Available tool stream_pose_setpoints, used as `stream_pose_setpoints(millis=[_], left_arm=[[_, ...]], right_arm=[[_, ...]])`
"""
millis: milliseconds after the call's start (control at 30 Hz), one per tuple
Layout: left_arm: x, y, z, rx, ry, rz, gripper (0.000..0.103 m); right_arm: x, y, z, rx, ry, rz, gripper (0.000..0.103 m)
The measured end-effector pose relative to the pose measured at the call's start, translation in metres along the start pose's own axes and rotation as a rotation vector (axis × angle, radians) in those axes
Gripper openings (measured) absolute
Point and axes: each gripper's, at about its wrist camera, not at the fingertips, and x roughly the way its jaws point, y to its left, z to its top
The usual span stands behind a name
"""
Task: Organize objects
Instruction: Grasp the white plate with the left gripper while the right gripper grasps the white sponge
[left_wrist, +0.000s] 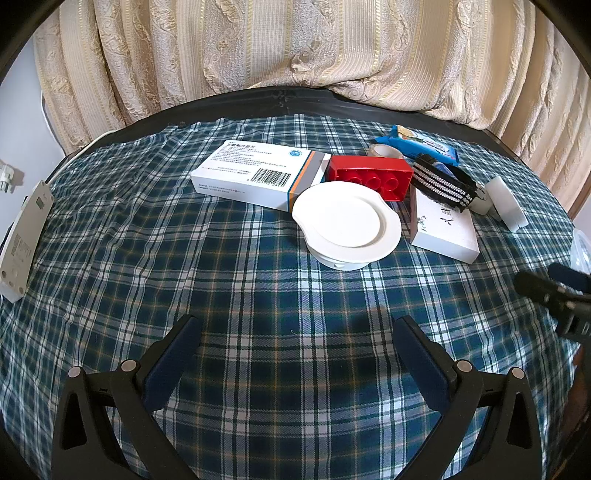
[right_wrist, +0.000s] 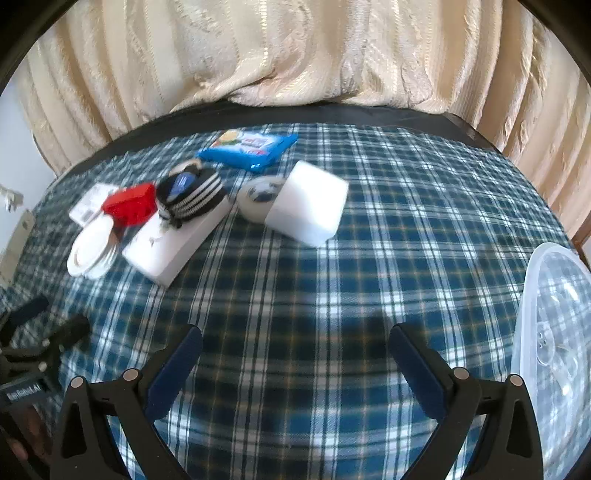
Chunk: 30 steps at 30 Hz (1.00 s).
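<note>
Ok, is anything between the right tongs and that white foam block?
Nothing visible. Only bare plaid cloth lies between the open right tongs and the white foam block. A round white container touches its left side, not the approach path.

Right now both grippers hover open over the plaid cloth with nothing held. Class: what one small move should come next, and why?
Probably ease the right gripper forward toward the white foam block. Its jaws are wide open and empty, the block stands apart at the near edge of the clutter with bare cloth before it, and the clear plastic container sits at that gripper's right, a likely place to put it.
</note>
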Motion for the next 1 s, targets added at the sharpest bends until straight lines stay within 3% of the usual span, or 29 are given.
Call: stream_pose_setpoints(millis=[367,633,800,1000], left_arm=[[0.007,0.000,0.020,-0.025,0.005,-0.030,0.103],[0.007,-0.001,0.029,-0.037,-0.017,-0.053,0.103],[0.008,-0.003,0.036,-0.047,-0.018,-0.070,0.103],[0.011,-0.006,0.044,-0.057,-0.024,-0.073,0.103]], right_arm=[[-0.003,-0.007,0.026,-0.005,-0.074,0.063,0.103],[0.003,-0.018,0.043,0.066,-0.099,0.112,0.099],[0.011,-0.025,0.052,0.112,-0.085,0.136,0.089],[0.021,-0.032,0.051,0.151,-0.072,0.198,0.068]])
